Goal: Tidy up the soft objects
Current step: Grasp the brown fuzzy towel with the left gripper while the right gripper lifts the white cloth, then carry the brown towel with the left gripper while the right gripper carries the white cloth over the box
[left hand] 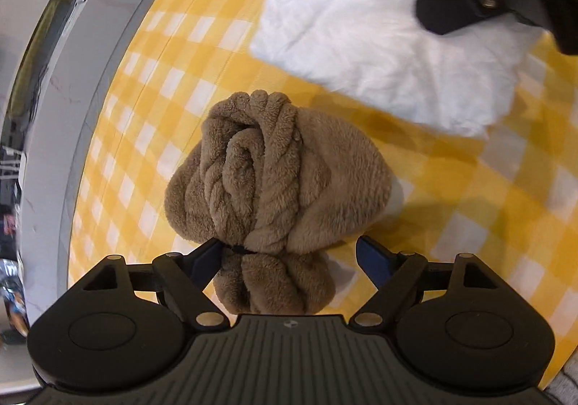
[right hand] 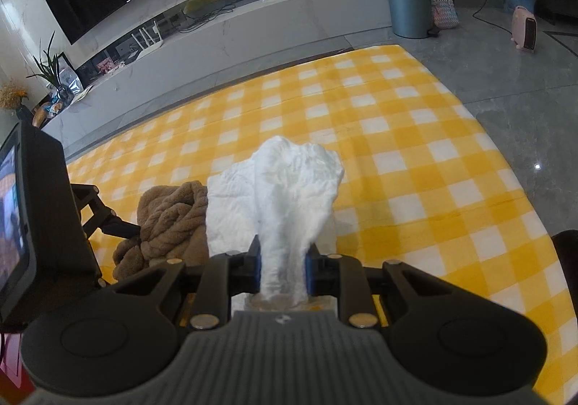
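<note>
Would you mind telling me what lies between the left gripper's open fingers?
The tied neck of the brown fleece bundle sits between the left gripper fingers, seen in the left wrist view.

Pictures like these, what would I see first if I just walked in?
Probably the big yellow checked blanket spread across the grey floor. Next, the white cloth pinched in the right tool and lifted above the blanket. Beside it to the left, a fluffy brown towel sits bundled on the blanket, with the open left tool around its near end.
</note>
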`<state>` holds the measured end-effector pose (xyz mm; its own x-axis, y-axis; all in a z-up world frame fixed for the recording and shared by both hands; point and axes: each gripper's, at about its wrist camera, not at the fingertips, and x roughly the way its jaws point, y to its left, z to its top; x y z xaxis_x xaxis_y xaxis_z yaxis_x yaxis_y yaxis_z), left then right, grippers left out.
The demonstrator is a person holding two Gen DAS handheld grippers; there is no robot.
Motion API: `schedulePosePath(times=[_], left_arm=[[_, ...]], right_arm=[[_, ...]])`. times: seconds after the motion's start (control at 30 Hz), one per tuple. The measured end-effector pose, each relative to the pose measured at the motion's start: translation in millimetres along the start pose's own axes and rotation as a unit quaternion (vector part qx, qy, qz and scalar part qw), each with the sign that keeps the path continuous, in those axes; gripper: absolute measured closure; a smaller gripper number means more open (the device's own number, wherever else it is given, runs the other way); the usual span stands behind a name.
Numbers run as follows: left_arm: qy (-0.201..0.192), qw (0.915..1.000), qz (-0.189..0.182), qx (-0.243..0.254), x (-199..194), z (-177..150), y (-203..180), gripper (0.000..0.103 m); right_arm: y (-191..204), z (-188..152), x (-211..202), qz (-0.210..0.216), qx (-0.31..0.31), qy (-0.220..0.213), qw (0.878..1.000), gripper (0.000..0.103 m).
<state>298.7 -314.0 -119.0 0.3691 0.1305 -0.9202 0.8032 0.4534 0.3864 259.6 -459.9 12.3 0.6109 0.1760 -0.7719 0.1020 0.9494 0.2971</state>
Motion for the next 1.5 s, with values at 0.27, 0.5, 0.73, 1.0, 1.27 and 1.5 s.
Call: schedulePosePath(times=[0.27,0.5,0.73,1.0,1.27,1.5], left_arm=[[0.007,0.9998,0.01,-0.017,-3.1,3.3,-3.3,0.025],[-0.013,0.9953,0.016,-0.094,-10.9,-1.1,14.0,0.057],[-0.04,0.9917,-0.036,-0.117,-25.7,-11.5,17.0,0.059],[-0.043,0.9942,-0.06,-0.079,-37.9,-21.4,-13.3,0.059],[-0.079,0.9889,-0.086,-0.091,-61.2,-42.9,-39.5,0.059],[-0.119,0.9865,-0.081,-0.079,-94.4,-58.7,-58.4,0.059]], right_arm=[[1.1,-0.6,-3.4,-0.003,-0.002,-0.001,1.0,0.083],[0.8,-1.7,-9.8,-0.001,0.002,-0.008,1.0,0.083],[-2.3,-0.7,-10.5,-0.004,0.005,-0.008,1.0,0.083],[-6.7,-0.7,-12.9,0.005,0.008,-0.01,1.0,0.083],[-12.6,0.7,-21.1,0.014,0.015,-0.019,1.0,0.083],[-8.3,-4.8,-37.1,0.023,0.008,-0.033,0.999,0.083]])
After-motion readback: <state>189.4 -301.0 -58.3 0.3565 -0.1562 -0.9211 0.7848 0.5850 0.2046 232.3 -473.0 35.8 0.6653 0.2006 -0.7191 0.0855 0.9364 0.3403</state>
